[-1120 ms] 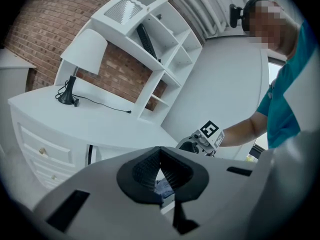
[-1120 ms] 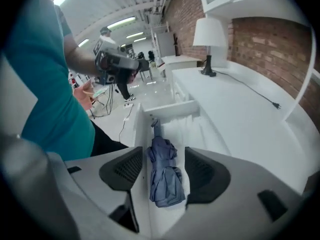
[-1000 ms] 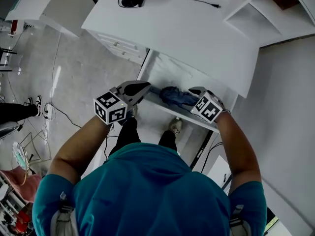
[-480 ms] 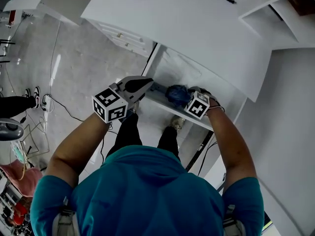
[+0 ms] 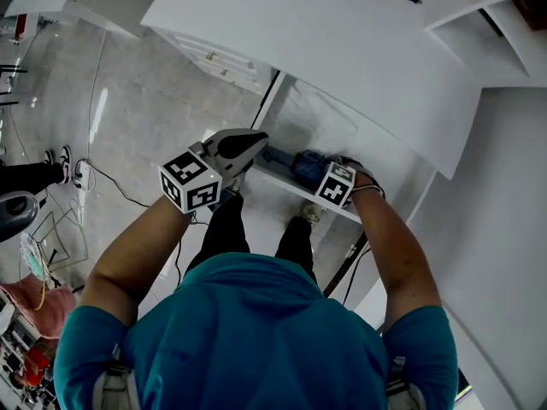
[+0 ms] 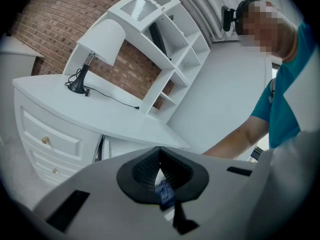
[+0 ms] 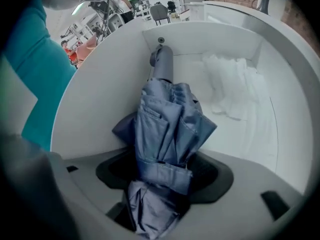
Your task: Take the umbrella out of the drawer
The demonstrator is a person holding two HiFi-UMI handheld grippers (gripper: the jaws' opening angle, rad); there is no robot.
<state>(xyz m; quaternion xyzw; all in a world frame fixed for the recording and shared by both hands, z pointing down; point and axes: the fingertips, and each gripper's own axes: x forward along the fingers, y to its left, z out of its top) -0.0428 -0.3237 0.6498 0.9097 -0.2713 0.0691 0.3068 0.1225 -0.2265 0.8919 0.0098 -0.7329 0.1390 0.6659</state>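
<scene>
Down inside the drawer [image 7: 95,79], the right gripper [image 7: 162,181] has its jaws, just opened wider, straddling the blue umbrella [image 7: 167,124], released; the left gripper [image 6: 160,159] has its jaws clenched, empty.

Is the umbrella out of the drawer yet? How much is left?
Done: the drawer is open. In hand: the right gripper is down inside it, its jaws just opened wider around the folded blue umbrella, not squeezing it yet. To do: close on the umbrella and lift it out. The left gripper is shut and empty.
</scene>
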